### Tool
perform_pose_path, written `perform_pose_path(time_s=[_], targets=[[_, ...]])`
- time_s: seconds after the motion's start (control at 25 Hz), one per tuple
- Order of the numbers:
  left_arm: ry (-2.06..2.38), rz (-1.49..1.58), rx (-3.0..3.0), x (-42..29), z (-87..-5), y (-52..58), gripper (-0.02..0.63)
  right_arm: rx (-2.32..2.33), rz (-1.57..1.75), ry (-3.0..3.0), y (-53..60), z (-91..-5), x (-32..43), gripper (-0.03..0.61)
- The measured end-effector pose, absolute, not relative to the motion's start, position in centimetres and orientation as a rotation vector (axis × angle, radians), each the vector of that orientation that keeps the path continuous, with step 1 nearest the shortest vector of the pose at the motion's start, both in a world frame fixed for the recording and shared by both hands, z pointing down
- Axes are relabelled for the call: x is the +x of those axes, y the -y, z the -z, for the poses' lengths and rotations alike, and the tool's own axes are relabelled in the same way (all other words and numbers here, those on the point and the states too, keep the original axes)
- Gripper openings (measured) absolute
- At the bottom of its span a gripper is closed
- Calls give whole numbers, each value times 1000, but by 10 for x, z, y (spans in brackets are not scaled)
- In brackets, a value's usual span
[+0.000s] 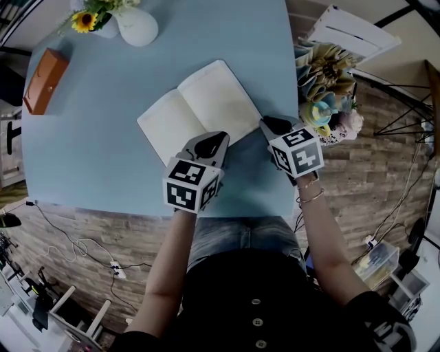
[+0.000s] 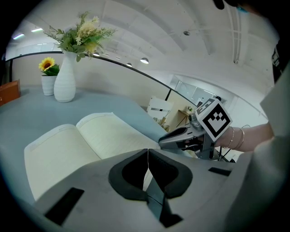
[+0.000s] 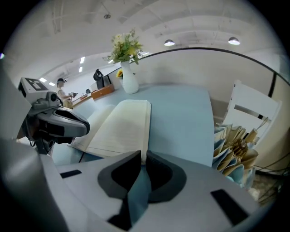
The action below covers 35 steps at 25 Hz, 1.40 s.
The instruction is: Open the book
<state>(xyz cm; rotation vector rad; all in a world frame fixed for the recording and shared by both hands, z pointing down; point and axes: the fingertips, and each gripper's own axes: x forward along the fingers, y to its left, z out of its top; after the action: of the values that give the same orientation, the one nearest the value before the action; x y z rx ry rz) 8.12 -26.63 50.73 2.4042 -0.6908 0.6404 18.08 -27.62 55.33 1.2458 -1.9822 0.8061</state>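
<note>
The book (image 1: 199, 106) lies open and flat on the blue table (image 1: 96, 151), showing two cream lined pages (image 2: 90, 136). My left gripper (image 1: 210, 146) sits at the book's near edge, its jaws closed together (image 2: 147, 156) with nothing clearly between them. My right gripper (image 1: 273, 125) rests on the table at the book's right corner, jaws all but touching (image 3: 141, 158), with the page edge (image 3: 118, 127) running away just beyond them. Each gripper shows in the other's view: the right gripper (image 2: 174, 138) and the left gripper (image 3: 59, 122).
A white vase (image 1: 137, 24) with flowers and a small sunflower pot (image 1: 86, 20) stand at the table's far edge. An orange box (image 1: 45, 79) lies far left. Folded paper decorations (image 1: 326, 82) and a white chair (image 1: 354, 31) are off the right edge.
</note>
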Motion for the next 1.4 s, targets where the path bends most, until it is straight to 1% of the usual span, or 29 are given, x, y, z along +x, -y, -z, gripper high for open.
perform_pose_path(time_s=[0.24,0.44,0.88,1.4], targets=[[686,-645,2412,79,-505,262,14,1271,-697,1959,274,-549,180,44],[699,-633,2419,75,-502,261,14,1296,-677,1960,271,-543,179,98],[746,-607,2463,58,-484,245,14,1399,-624,2089,261,-496,154,92],[880,-530,2567,19,-436,240,14,1363,-403,2317,252,-424,91,100]])
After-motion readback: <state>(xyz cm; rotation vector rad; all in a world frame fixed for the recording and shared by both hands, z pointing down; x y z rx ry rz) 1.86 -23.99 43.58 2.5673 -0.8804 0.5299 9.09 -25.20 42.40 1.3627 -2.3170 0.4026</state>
